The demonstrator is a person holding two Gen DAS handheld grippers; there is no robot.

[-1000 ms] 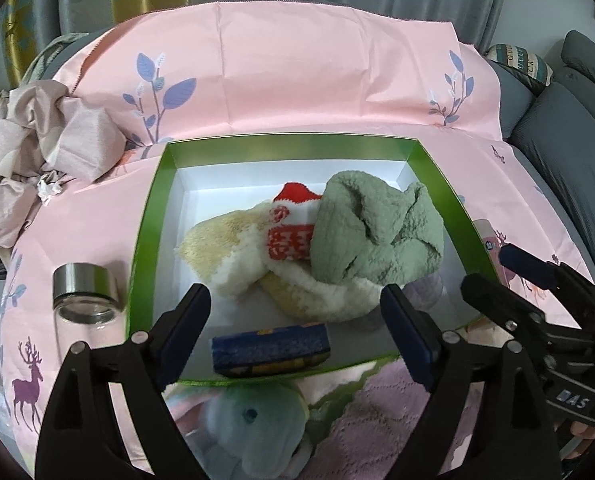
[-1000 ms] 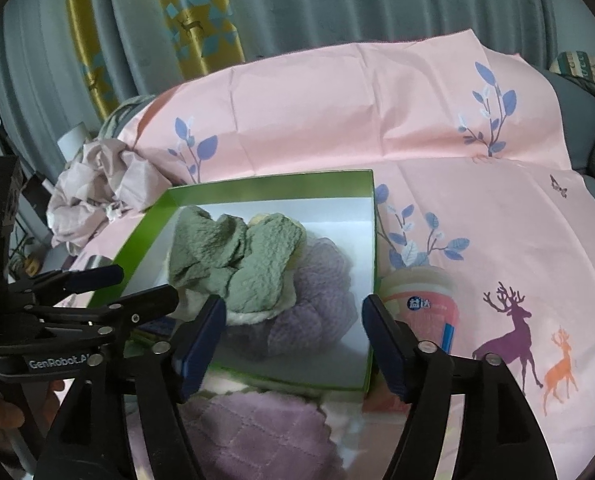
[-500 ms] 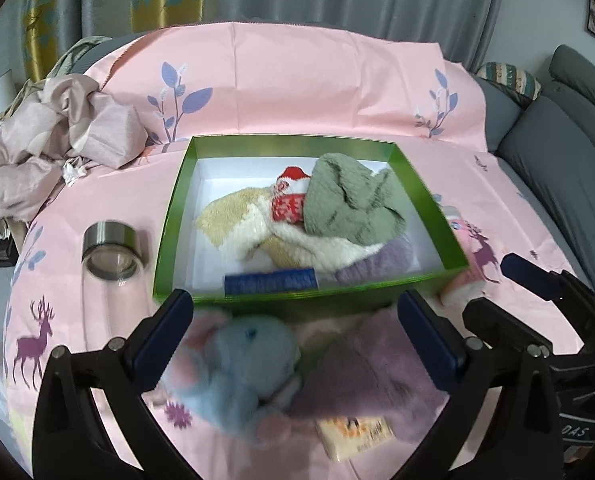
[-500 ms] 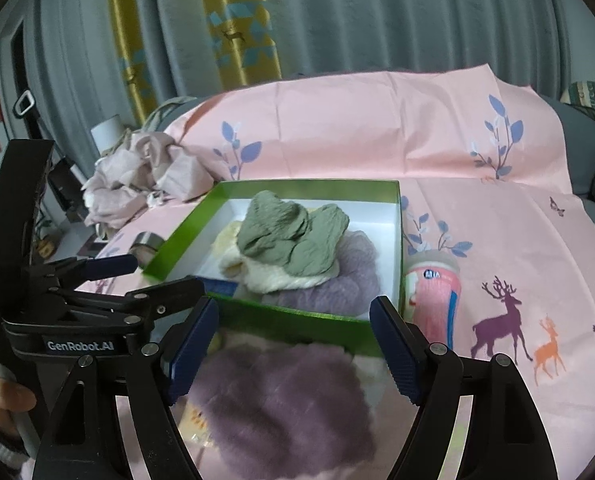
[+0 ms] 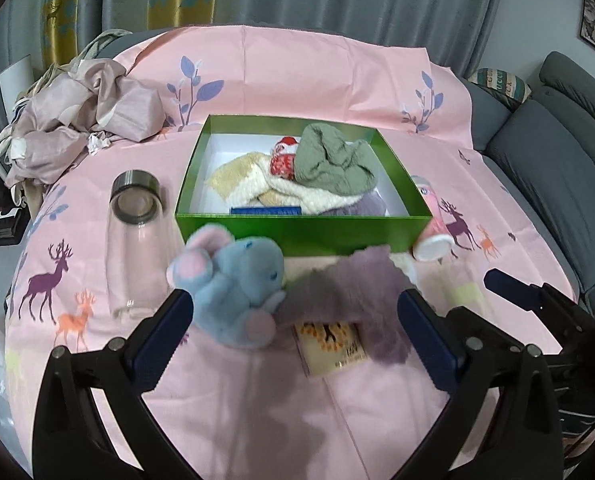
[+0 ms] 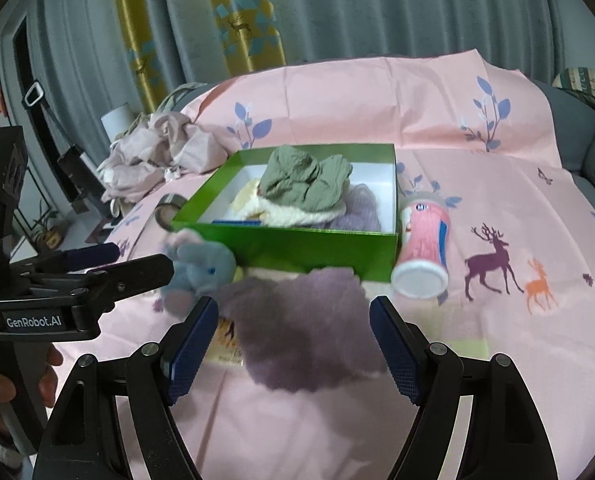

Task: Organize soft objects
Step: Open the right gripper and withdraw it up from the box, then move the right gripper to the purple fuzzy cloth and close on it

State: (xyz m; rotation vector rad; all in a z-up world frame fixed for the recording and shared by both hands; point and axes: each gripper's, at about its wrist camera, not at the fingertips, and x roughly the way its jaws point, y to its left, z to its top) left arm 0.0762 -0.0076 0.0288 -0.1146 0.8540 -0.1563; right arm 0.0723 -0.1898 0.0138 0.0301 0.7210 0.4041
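Note:
A green box (image 5: 297, 232) stands on the pink cloth and holds a green cloth (image 5: 333, 164), a cream cloth (image 5: 257, 184), a purple cloth (image 5: 361, 204) and a small blue packet (image 5: 265, 211). In front of the box lie a blue plush elephant (image 5: 237, 284) and a fuzzy purple cloth (image 5: 349, 292). My left gripper (image 5: 295, 320) hangs open above both, its left finger beside the elephant. Over the purple cloth (image 6: 305, 328) my right gripper (image 6: 293, 320) is open too, holding nothing. The elephant (image 6: 201, 268) lies left of it.
A glass bottle (image 5: 133, 240) lies left of the box, a pink tube (image 6: 423, 248) at its right corner. A yellow packet (image 5: 331, 344) pokes out from under the purple cloth. Crumpled fabric (image 5: 77, 116) is piled far left; a grey sofa (image 5: 557, 160) borders the right.
Both grippers have drawn back from over the box toward me, bringing the elephant and purple cloth into full view. The left jaws have spread wider.

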